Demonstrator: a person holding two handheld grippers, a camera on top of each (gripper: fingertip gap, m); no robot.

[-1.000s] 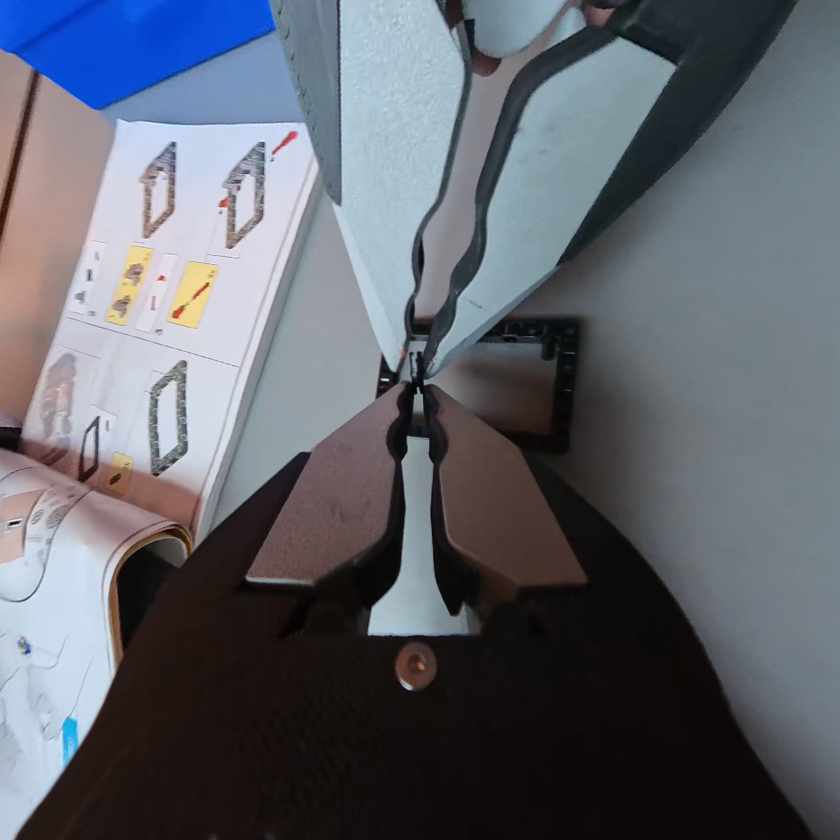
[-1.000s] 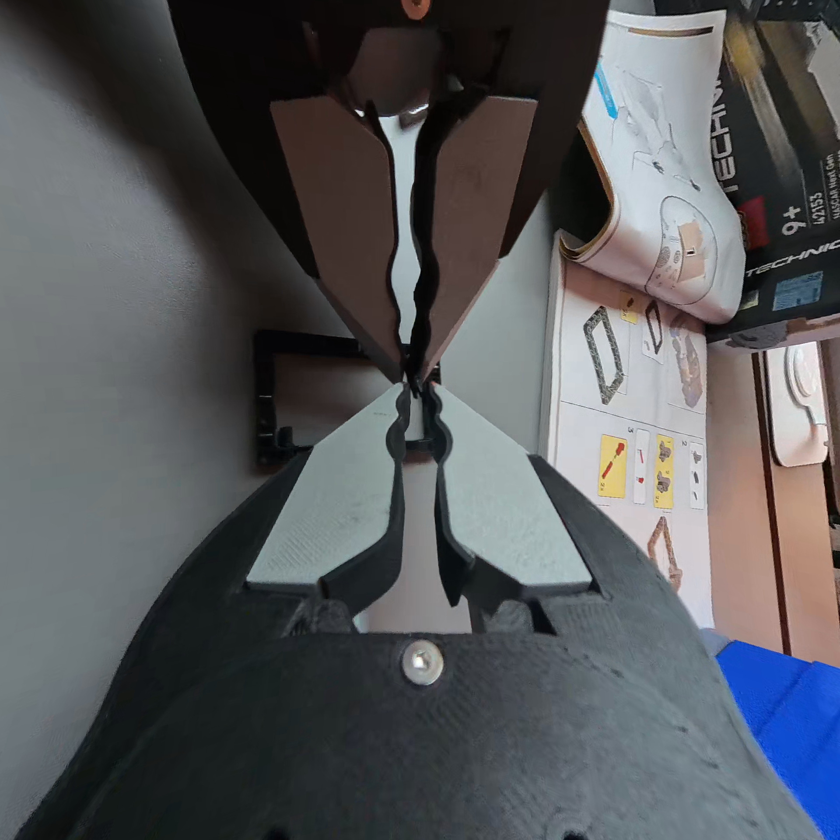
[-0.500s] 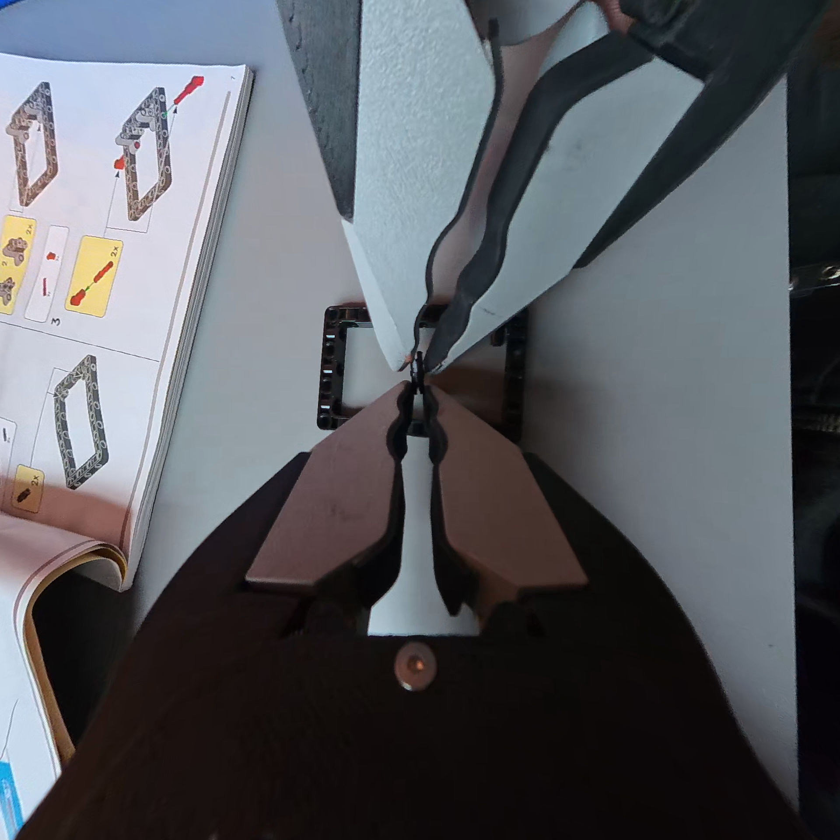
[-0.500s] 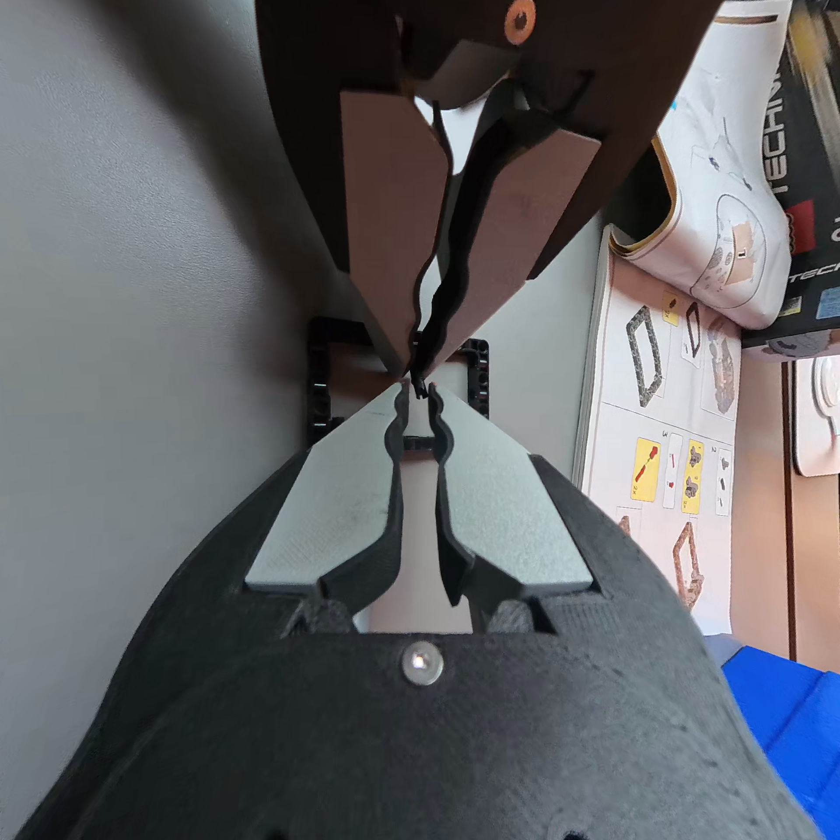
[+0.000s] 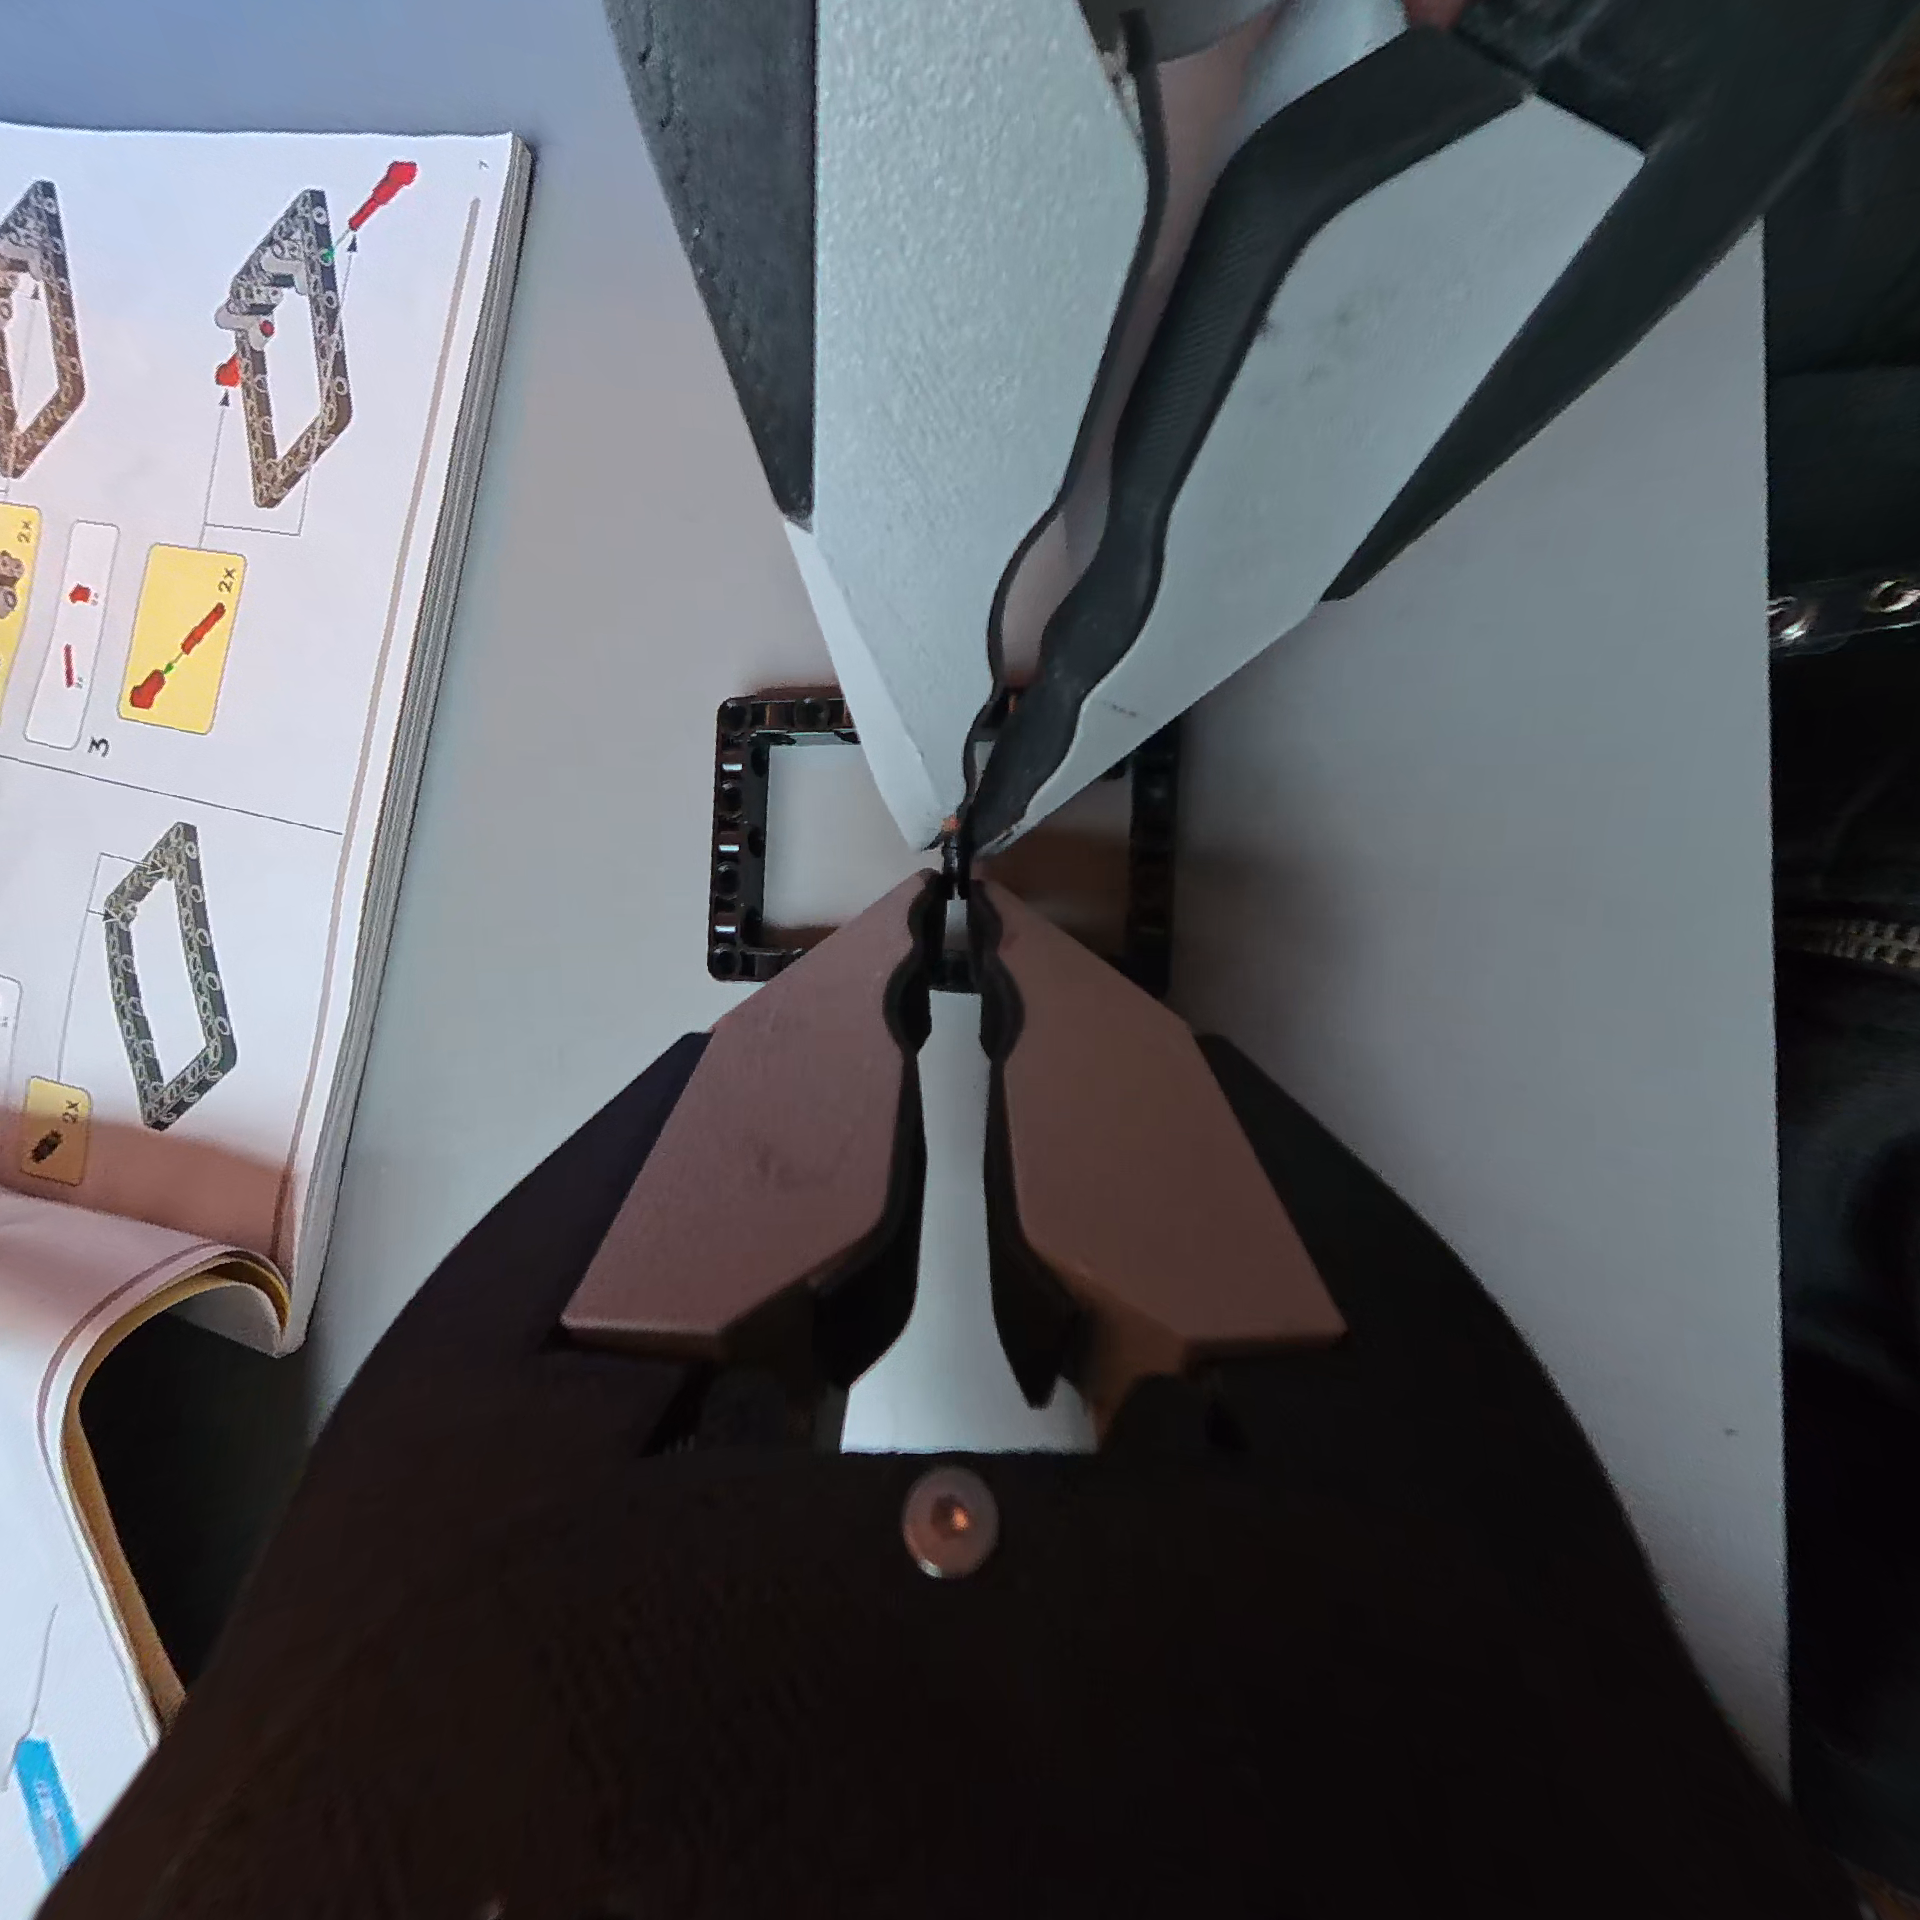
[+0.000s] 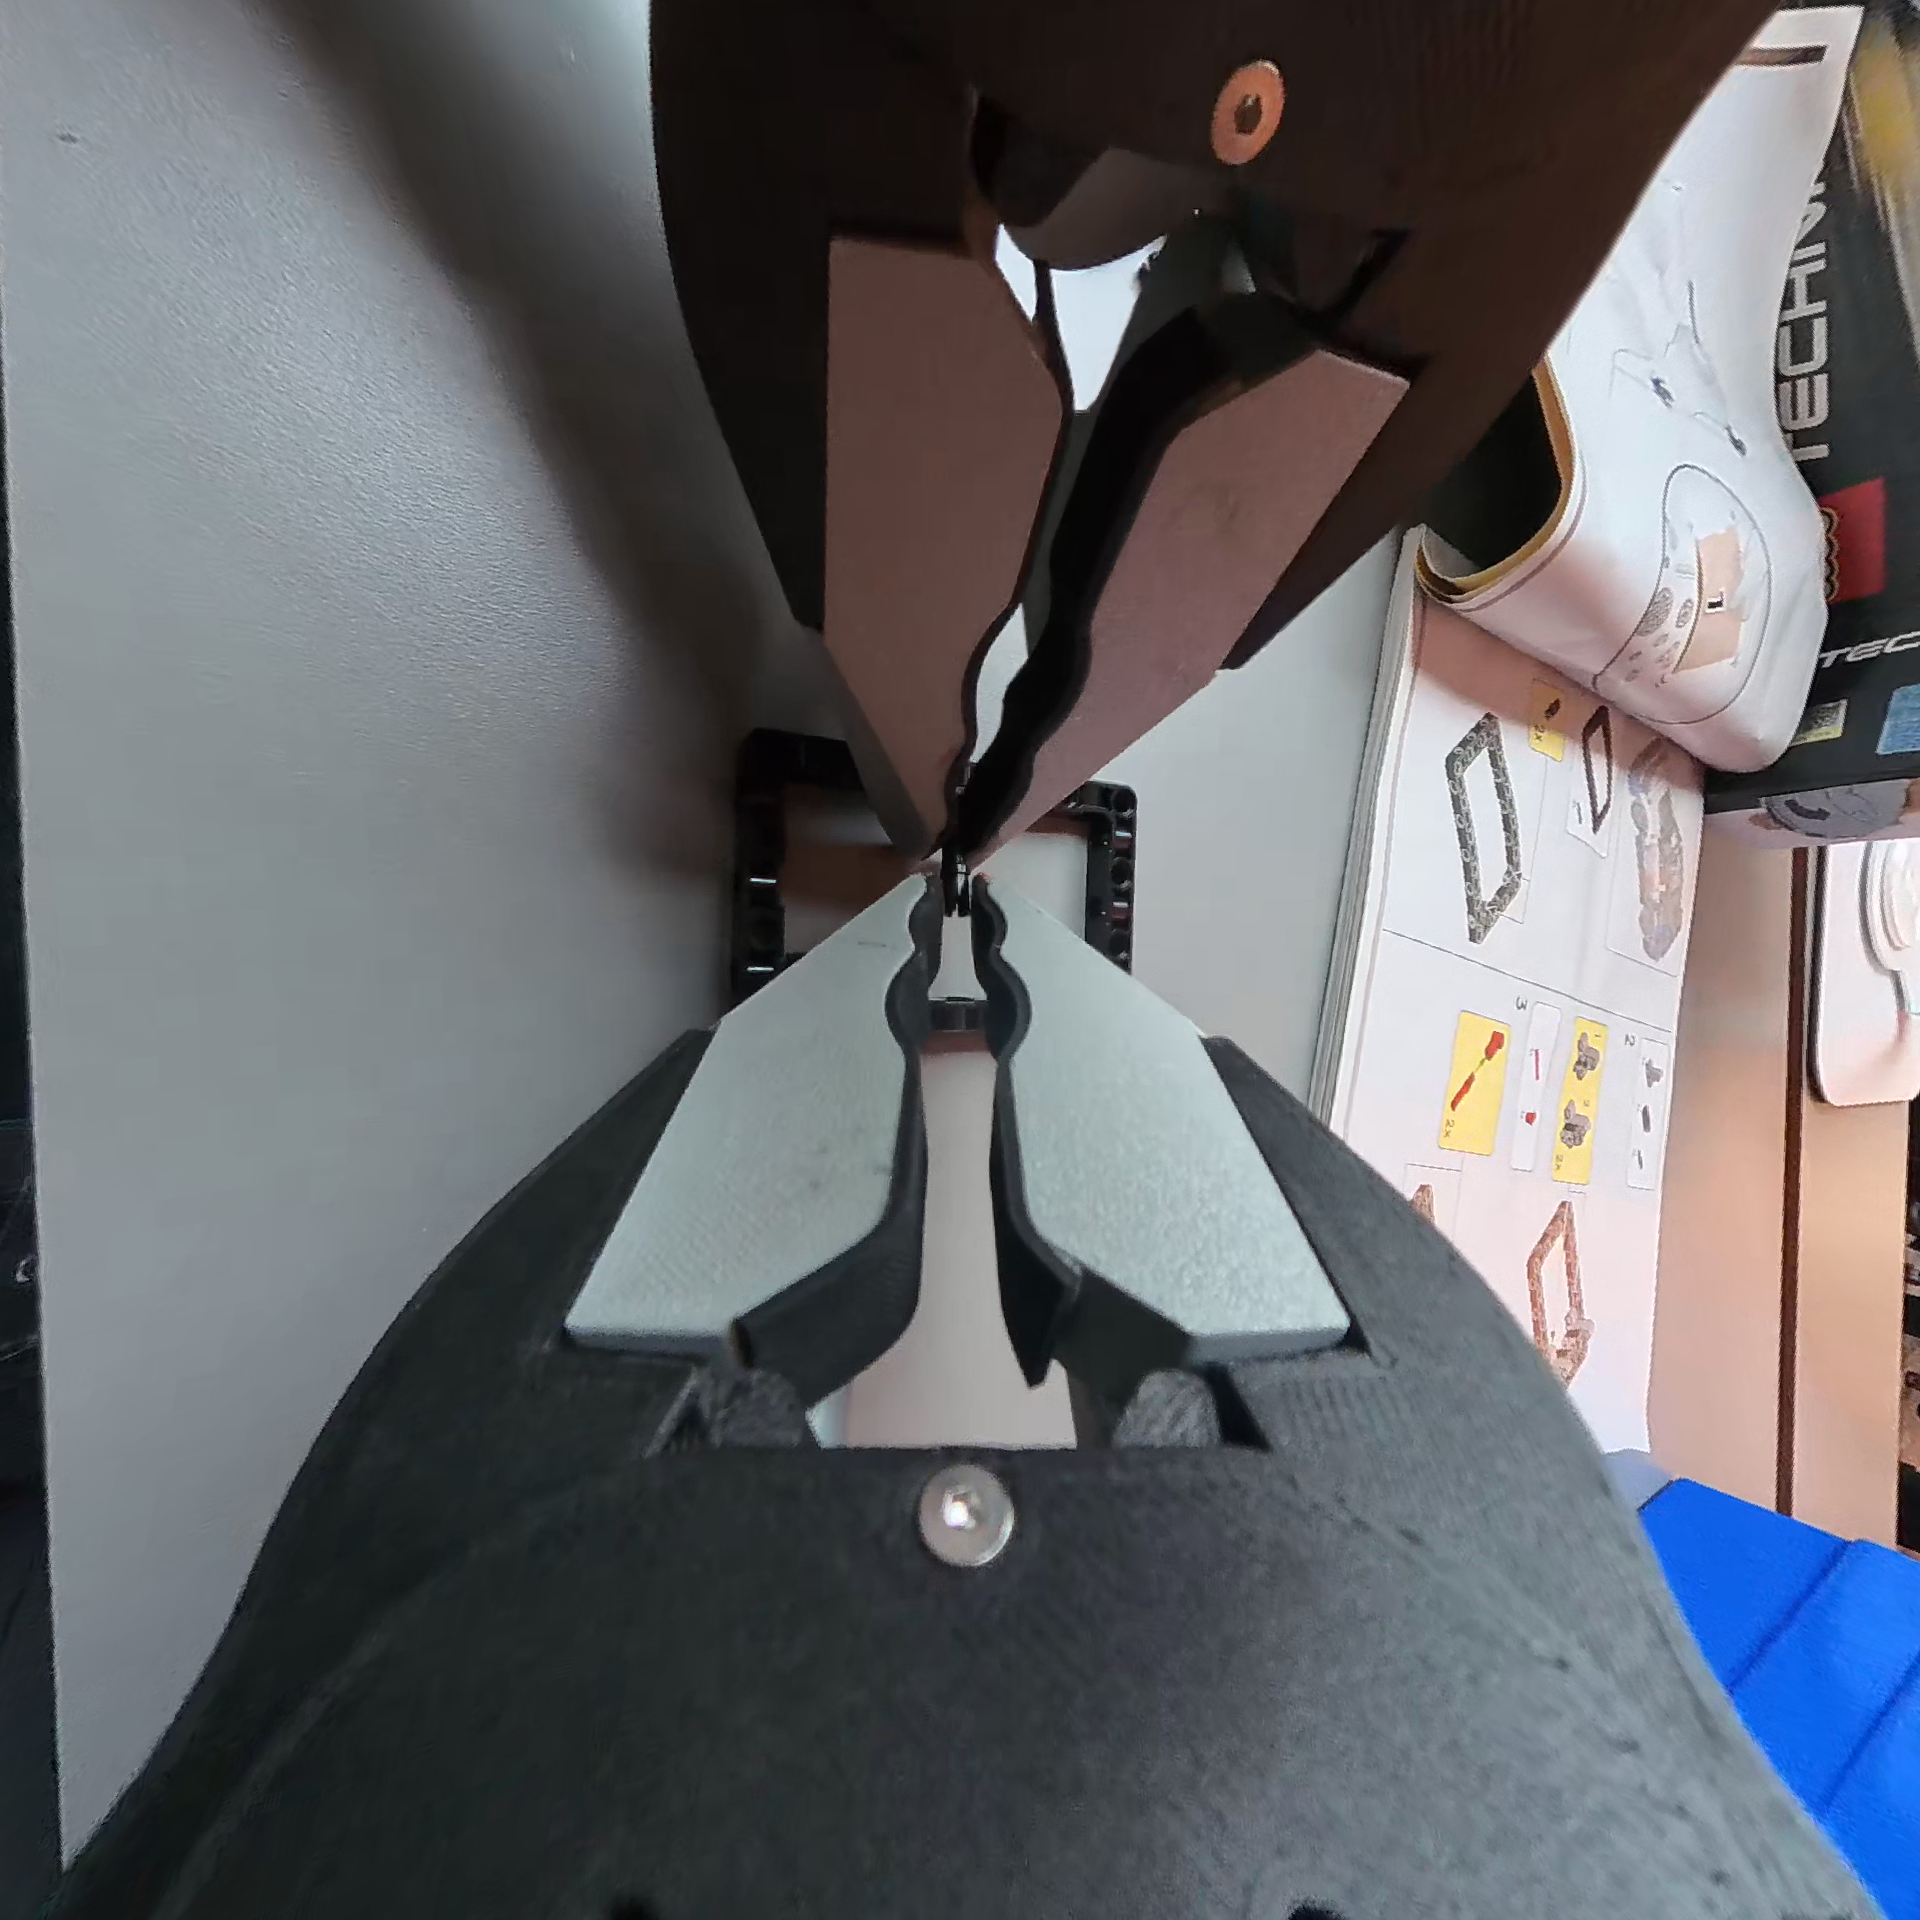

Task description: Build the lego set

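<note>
Desk (image 5: 582, 831) carries open instruction booklet (image 5: 239, 644) along one edge. Black lego frame (image 5: 740, 842) flat mid-desk beneath tips. Left tool (image 5: 954, 896) and right tool (image 6: 954, 896) meet tip to tip above frame, both clenched on small black pin (image 6: 956, 873) between them.

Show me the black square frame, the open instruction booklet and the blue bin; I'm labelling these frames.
black square frame (image 5: 740, 842), left wrist view, on its left side bar.
open instruction booklet (image 5: 343, 582), left wrist view, on the right-hand page.
blue bin (image 6: 1787, 1652), right wrist view, on its top face.
</note>
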